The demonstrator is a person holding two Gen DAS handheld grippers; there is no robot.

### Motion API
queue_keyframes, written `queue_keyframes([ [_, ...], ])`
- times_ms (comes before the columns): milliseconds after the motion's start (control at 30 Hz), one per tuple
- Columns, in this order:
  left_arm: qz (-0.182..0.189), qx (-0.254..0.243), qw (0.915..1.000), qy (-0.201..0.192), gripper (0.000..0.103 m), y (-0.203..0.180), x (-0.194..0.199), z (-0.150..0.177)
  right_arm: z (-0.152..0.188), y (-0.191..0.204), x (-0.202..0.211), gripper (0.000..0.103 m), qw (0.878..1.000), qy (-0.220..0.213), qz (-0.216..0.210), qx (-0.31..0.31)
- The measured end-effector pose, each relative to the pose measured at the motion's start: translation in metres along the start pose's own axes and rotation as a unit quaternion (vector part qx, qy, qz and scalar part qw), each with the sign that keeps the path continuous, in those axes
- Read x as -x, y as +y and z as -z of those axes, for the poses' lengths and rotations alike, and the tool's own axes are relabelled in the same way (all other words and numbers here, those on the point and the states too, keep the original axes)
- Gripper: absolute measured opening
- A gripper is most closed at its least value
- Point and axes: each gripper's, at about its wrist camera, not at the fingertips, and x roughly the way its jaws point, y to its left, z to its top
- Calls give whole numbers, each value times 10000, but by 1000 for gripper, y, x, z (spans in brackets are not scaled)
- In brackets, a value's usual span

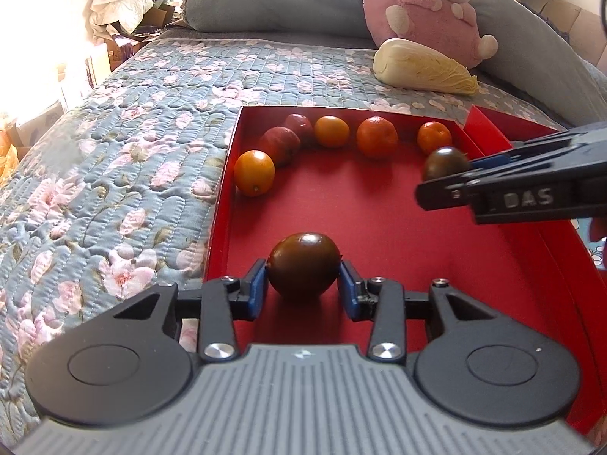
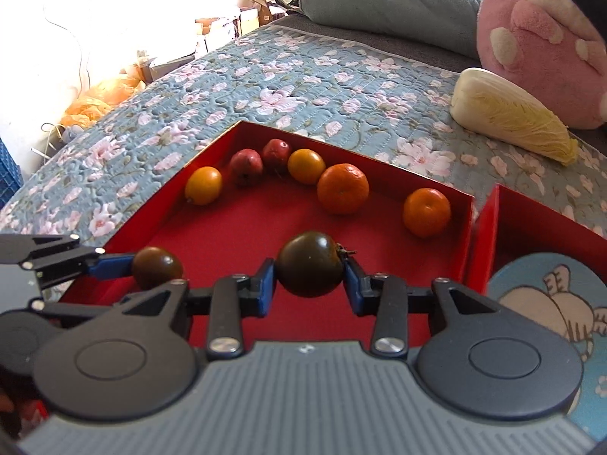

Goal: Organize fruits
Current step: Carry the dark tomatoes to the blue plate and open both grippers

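Observation:
A red tray (image 1: pixel 224 189) (image 2: pixel 468 235) lies on a flowered quilt. Along its far wall sit several fruits: oranges (image 1: pixel 376 136) (image 2: pixel 342 188) and two red apples (image 1: pixel 280 144) (image 2: pixel 246 165). My left gripper (image 1: pixel 302 278) (image 2: pixel 151 278) is shut on a dark tomato (image 1: pixel 303 258) (image 2: pixel 157 265) that rests low on the tray floor near the front. My right gripper (image 2: pixel 309 280) (image 1: pixel 445 176) is shut on a second dark tomato (image 2: pixel 309 261) (image 1: pixel 444 161), held just above the floor, its stem pointing right.
A second red tray (image 1: pixel 489 129) (image 2: pixel 531 223) adjoins on the right, with a round blue cartoon pad (image 2: pixel 550 299) by it. A napa cabbage (image 1: pixel 421 66) (image 2: pixel 508 113) and a pink plush toy (image 1: pixel 428 11) (image 2: pixel 542 38) lie behind. Clutter lines the bed's left side.

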Motion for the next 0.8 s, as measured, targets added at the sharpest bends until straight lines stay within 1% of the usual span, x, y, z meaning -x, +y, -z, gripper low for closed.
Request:
queue_keyframes([
  [67,-6,-2,10000,10,45,-2,2,2,4,-8,21,41,9999,-102,54,-88],
  [233,-18,-90,10000,33,45,-12,7,5,17,-31,73,41,9984,-333,341,-299],
  [400,67,-289,9995,-117,45,-30,21,-2,40,-57,104,41,9966,-312,662,-390],
  [533,285,-521,9979,-263,45,-53,36,-15,61,-82,116,41,9939,-177,927,-565],
  [633,489,-785,9950,-380,45,-80,45,-27,73,-102,118,41,9907,-49,1108,-786],
  [800,914,-1223,9872,-469,45,-134,46,-47,91,-118,105,41,9892,289,1137,-878],
])
